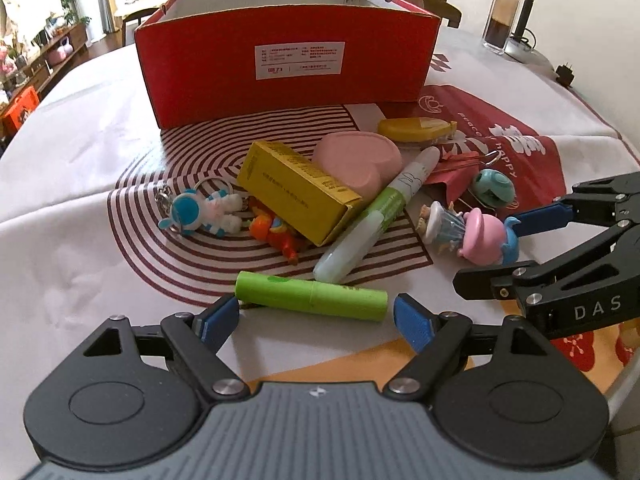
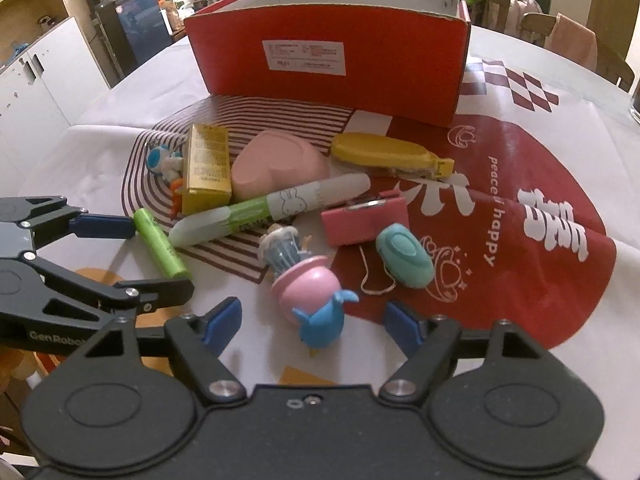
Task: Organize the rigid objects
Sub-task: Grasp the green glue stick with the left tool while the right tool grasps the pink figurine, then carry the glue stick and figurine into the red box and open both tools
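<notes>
A: Hovering low over the pile, both claws are sitting released right now. The left claw (image 1: 316,318) is bracketing the green tube (image 1: 312,297), one pad at each end, with the tube lying crosswise between them and neither pad pressing.

B: And the right claw (image 2: 313,322) is straddling the pink-and-blue toy (image 2: 314,300), jaws apart, nothing gripped. The toy is lying tilted on the worktop (image 2: 600,160), just beside the little figure (image 2: 282,250).

A: Everything is sitting in front of the red box (image 1: 288,68), which is standing open and looking like the place these things are going. I can't see inside it.

B: Trouble ahead, as I'm reading it: that tube is round. If the left pads are catching it by the ends, it could be rolling or popping out sideways.

A: It's also lying close to the marker (image 1: 370,220), which is leaning against the yellow carton (image 1: 298,190). A nudge there could be shifting the whole stack.

B: On the right, the toy's rounded head is offering a poor hold. A squeeze off-centre could be squirting it toward the teal case (image 2: 404,256) or dragging the figure along.

A: And the two claws are working near each other; the right one's fingers are already showing at the edge of the left view. Lifting together could be risking a clash.
</notes>
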{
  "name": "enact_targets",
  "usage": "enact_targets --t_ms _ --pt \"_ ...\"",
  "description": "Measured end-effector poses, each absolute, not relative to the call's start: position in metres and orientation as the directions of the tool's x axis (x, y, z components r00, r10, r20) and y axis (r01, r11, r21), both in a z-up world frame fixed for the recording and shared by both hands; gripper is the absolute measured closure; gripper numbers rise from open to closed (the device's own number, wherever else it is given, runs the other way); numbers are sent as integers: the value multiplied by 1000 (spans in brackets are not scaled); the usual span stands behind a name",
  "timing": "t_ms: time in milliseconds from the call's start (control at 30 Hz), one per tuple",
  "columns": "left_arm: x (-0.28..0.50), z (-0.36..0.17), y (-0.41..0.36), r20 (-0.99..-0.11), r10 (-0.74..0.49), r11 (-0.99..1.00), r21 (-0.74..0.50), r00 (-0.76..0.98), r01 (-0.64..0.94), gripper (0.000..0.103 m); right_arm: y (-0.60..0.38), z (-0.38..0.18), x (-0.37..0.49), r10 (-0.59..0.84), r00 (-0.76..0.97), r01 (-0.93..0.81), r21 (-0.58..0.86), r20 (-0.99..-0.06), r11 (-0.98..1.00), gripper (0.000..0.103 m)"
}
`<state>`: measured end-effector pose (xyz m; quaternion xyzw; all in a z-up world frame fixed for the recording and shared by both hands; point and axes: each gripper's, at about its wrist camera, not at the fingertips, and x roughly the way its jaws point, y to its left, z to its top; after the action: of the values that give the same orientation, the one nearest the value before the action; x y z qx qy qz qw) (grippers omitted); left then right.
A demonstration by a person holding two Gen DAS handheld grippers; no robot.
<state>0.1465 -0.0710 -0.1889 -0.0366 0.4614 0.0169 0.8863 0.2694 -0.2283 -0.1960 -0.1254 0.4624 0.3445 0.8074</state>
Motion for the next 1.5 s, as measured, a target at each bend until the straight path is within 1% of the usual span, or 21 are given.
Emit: enact_targets --t_ms 100,133,233,367,433,500,567,700,767,833,867,967,1100,1167,1333,1500 --pt "148 -191 -73 -816 34 998 -3 577 -63 18 -226 -196 270 445 339 -682 109 -829 723 27" --pt "148 -192 -73 -810 34 998 2 585 -55 16 -225 -196 270 445 342 -687 103 -828 719 27" --pt "148 -194 -72 -803 31 999 6 595 -44 14 -224 -196 269 448 350 -694 93 -823 714 33" --pt "150 -194 -69 -799 28 999 5 601 -40 14 -222 -196 265 447 359 -705 76 -819 705 46" --pt "149 -194 -70 -797 29 999 11 604 -34 14 -220 -196 263 434 375 -710 47 -819 703 49" --pt "149 -194 -69 -796 29 999 13 605 -30 14 -219 -196 261 422 391 -709 25 -818 705 54" --pt "149 -194 -70 -796 30 1000 17 605 -26 15 -219 -196 260 416 401 -703 17 -816 711 58" --pt "148 -192 -75 -793 54 998 59 607 -11 15 -219 -194 258 414 408 -691 22 -814 722 60" --pt "148 -191 -76 -796 52 998 60 604 -6 20 -219 -193 255 414 413 -684 23 -811 729 61" --pt "149 -189 -75 -804 51 998 54 593 -12 21 -218 -190 252 416 416 -676 31 -809 736 64" --pt "149 -189 -74 -807 45 999 45 588 -14 21 -219 -189 251 419 415 -671 40 -807 741 71" --pt "148 -187 -67 -817 43 999 33 575 -28 21 -218 -187 247 409 413 -657 44 -814 752 71" --pt "145 -178 -50 -826 19 998 -20 564 -63 21 -220 -185 245 410 410 -633 70 -814 771 71" --pt "142 -169 -39 -823 5 996 -49 568 -80 21 -223 -180 244 425 414 -614 97 -805 783 71" --pt "138 -140 -9 -808 15 986 -87 589 -144 21 -231 -163 240 458 432 -584 146 -776 798 71" --pt "136 -109 13 -781 28 976 -112 624 -185 21 -233 -136 237 478 463 -580 153 -746 800 71"
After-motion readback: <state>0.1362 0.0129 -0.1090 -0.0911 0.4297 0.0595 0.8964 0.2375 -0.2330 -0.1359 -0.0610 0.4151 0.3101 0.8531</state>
